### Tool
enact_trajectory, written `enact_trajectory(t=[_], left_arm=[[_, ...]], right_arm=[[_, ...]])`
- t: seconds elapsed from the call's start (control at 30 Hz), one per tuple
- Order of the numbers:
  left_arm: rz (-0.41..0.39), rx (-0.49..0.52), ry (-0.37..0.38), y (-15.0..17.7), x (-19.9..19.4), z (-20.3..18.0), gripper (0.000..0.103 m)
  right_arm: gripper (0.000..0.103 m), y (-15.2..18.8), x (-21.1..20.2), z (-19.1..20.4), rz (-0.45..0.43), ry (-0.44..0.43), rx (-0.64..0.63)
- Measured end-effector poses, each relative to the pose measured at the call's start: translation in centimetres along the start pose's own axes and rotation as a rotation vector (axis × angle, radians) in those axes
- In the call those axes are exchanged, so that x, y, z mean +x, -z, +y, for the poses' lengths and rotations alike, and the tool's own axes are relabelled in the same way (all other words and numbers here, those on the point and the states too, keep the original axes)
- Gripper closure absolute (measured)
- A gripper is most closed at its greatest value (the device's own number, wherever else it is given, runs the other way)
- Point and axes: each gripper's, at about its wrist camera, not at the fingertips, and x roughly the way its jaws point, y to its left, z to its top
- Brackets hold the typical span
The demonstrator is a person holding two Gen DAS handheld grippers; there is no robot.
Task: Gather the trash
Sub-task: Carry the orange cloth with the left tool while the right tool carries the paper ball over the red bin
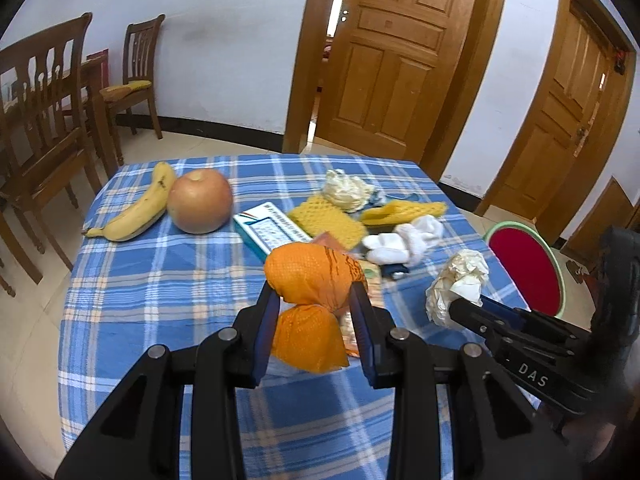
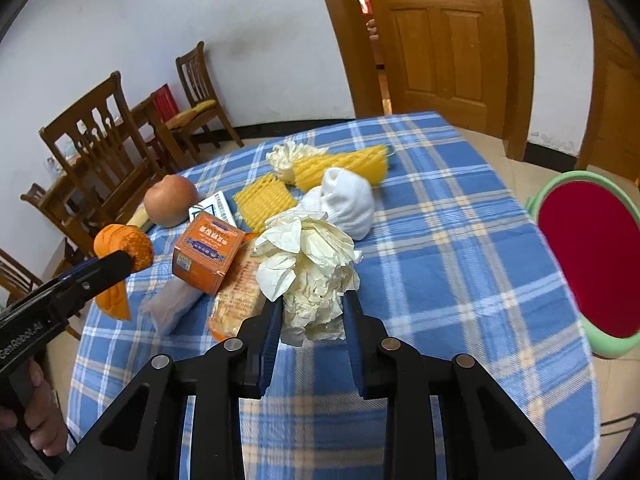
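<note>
Clamped in the left tool [image 1: 316, 304] is an orange foam net [image 1: 314, 280], the right tool [image 2: 310, 304] pinches crumpled paper [image 2: 308, 264]; both should lift clear of the bench [image 1: 160, 288], then swing toward the bin [image 2: 584, 256] at three o'clock.

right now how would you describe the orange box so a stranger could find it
On the blue plaid tablecloth, look toward the left edge, just in front of the apple. The orange box sits on a flat snack wrapper; it is the only squared carton with printed labels among crumpled paper and foam nets.
</note>
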Motion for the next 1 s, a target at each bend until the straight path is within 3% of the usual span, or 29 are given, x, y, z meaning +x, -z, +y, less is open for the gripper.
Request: enact_trajectory(t=[1.0], left_arm=[[0.046,0.170,0.155,-0.3,2.0,-15.0,0.067]], right_arm=[[0.072,1.4,-9.9,-11.6,-0.174,0.120,0.191]])
